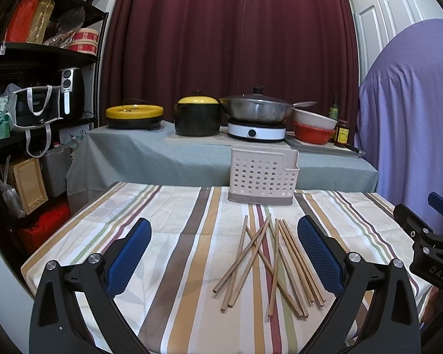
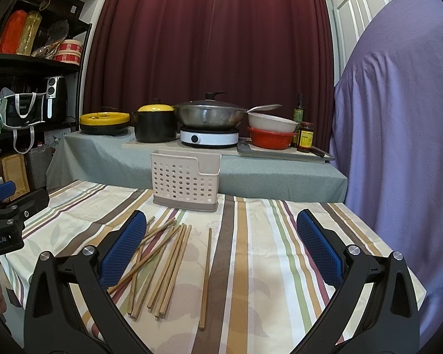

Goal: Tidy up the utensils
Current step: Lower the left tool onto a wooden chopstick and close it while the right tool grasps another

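The left gripper (image 1: 224,253) is open wide and holds nothing, with its 2 blue pads (image 1: 130,253) far apart above the striped tablecloth (image 1: 168,215). A bunch of wooden chopsticks (image 1: 268,262) lies flat on the cloth between its fingers, closer to the pad on its right side. Some sticks cross over each other and some lie side by side. Straight ahead of this gripper, past the sticks, a pink holder with holes (image 1: 262,177) stands up near the far edge of the cloth, and it looks empty from here. The right gripper (image 2: 221,250) is open wide too and holds nothing. From its own camera, most of the chopsticks (image 2: 162,262) lie down low by its left pad (image 2: 124,250), and a few ends go behind that pad. 1 lone chopstick (image 2: 206,277) lies apart from the bunch, nearer the middle between the 2 pads. The holder (image 2: 186,180) stands ahead and a bit to the left of this gripper. Each gripper shows up at the side of the other one's view. Behind the table is a lower gray table (image 2: 251,171) with a black pot with a yellow lid (image 2: 155,124), a wok (image 2: 209,116) on a white cooker (image 2: 209,137) and 2 bowls (image 2: 271,132).
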`<state>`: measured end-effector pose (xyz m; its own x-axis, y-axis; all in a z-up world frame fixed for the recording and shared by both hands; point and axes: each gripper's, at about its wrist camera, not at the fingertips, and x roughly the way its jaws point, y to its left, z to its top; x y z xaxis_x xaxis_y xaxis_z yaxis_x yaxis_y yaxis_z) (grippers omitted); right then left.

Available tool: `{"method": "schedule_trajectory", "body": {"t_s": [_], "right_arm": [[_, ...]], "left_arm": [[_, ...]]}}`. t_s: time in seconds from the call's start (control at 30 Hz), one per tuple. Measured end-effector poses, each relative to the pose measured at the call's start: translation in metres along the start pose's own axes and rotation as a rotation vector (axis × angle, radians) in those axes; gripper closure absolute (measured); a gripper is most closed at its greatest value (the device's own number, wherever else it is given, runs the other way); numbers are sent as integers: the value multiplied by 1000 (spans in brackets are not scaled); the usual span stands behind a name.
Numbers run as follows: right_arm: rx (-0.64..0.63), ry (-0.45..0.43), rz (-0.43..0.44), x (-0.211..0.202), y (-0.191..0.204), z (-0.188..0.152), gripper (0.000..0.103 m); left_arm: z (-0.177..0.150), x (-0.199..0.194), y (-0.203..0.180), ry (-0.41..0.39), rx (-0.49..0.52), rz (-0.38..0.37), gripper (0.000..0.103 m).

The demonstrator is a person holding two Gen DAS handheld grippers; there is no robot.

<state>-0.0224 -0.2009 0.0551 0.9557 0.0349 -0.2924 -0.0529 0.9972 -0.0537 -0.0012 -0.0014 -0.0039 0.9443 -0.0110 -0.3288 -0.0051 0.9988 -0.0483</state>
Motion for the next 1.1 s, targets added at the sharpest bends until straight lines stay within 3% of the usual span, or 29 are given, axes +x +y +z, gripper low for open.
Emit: {"method": "schedule_trajectory", "body": {"t_s": [0.37,0.53,0.6,0.67,0.83,1.1], "right_arm": [[-33,110,18,40,3,-57,6],[-27,192,51,61,2,-79,34],[-29,220,64,67,3,-88,39],[-38,250,77,71,4,-95,44],[-25,295,94,81,3,-105,48],[-16,313,103,87,1,-110,48]], "left_arm": [[-39,38,13,112,53,48,7],[-53,51,19,141,83,54,8],[-58,56,20,151,96,45,13],[-62,60,18,169,111,30,34],[-73,70,13,211,140,-11,39],[-78,90,18,258,151,-48,57]]}}
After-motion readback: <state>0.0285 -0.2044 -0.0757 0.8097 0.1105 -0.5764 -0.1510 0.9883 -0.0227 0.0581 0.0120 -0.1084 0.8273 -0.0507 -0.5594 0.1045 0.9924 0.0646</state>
